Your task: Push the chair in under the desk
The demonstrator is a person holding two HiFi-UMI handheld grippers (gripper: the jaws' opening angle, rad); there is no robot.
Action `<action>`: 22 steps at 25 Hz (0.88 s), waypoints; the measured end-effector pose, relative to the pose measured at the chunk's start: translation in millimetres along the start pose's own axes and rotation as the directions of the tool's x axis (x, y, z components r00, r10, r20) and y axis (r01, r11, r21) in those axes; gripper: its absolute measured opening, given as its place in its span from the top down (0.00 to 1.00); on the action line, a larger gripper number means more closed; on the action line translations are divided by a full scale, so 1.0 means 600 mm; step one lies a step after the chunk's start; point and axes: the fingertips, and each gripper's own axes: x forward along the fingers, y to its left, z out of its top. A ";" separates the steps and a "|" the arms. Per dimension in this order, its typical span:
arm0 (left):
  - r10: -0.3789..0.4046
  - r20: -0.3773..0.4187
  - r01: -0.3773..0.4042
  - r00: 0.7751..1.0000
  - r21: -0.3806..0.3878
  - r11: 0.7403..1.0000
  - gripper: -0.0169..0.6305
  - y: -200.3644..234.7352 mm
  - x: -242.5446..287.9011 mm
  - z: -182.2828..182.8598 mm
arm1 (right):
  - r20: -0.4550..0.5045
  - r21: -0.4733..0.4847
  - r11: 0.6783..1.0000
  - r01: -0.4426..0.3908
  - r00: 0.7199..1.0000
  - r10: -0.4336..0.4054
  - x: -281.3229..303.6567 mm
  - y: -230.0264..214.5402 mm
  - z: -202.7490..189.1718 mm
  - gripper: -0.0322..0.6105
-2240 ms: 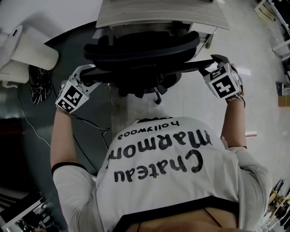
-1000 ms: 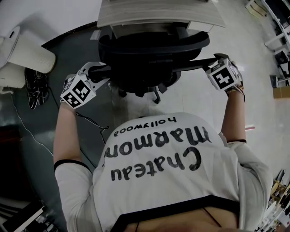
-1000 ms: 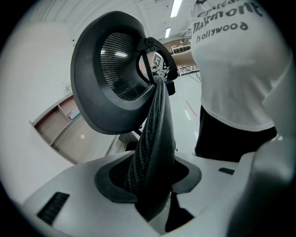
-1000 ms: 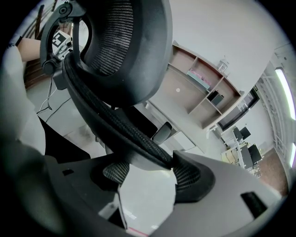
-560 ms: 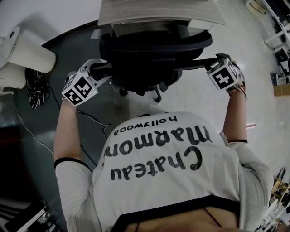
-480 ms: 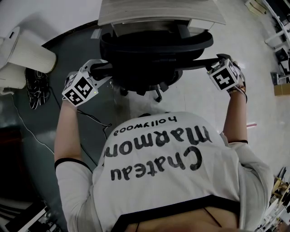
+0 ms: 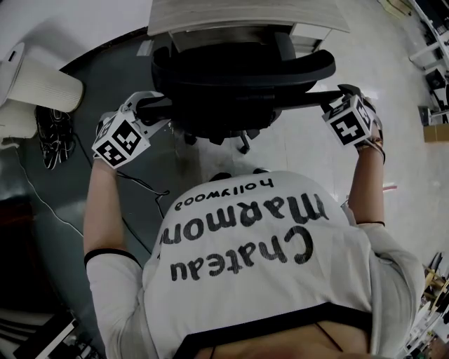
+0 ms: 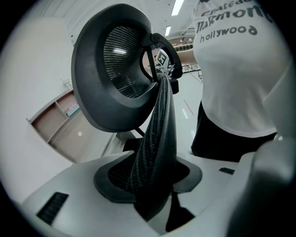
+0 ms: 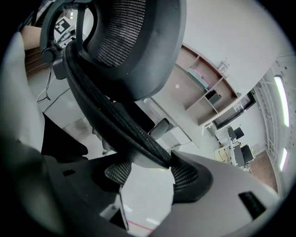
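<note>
The black mesh office chair (image 7: 238, 77) stands with its seat under the pale desk (image 7: 245, 17) at the top of the head view. My left gripper (image 7: 149, 106) holds the backrest's left edge, and my right gripper (image 7: 342, 91) holds its right edge. In the left gripper view the woven rim (image 8: 157, 134) runs between the left gripper's (image 8: 155, 185) pads, whose jaws have just been opening a little. In the right gripper view the rim (image 9: 115, 125) lies across the right gripper's (image 9: 145, 171) pads, whose jaws have just been closing a little.
A white rounded unit (image 7: 42, 87) and a dark bundle (image 7: 52, 137) lie on the floor at the left. A thin cable (image 7: 140, 186) trails over the dark mat (image 7: 42, 231). Shelving (image 7: 435, 63) stands at the right edge. The person's white shirt fills the lower half.
The chair has rolled farther toward the desk since the earliest frame, with both grippers following on the backrest's edges. Over the last half second hardly anything shifts.
</note>
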 end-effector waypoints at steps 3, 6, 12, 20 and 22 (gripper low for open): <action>-0.005 -0.002 0.005 1.000 -0.008 1.000 0.69 -0.003 -0.003 0.001 | 0.000 0.002 1.000 -0.003 1.000 0.003 -0.003 0.001 -0.001 0.54; -0.013 -0.011 0.012 1.000 -0.011 1.000 0.69 -0.003 -0.004 0.001 | 0.012 0.006 1.000 0.000 1.000 0.000 -0.004 0.000 0.002 0.54; -0.022 -0.045 0.021 0.999 -0.021 1.000 0.69 -0.010 -0.004 0.002 | 0.016 0.005 1.000 -0.012 1.000 0.012 -0.004 0.001 -0.002 0.53; -0.065 -0.043 0.066 0.997 0.016 0.998 0.71 -0.025 0.008 0.021 | 0.002 0.016 1.000 -0.006 1.000 0.006 -0.012 -0.002 -0.025 0.52; -0.063 -0.034 0.064 0.997 0.024 0.998 0.71 -0.019 0.013 0.025 | 0.004 0.036 0.999 -0.009 1.000 0.009 -0.014 -0.005 -0.031 0.52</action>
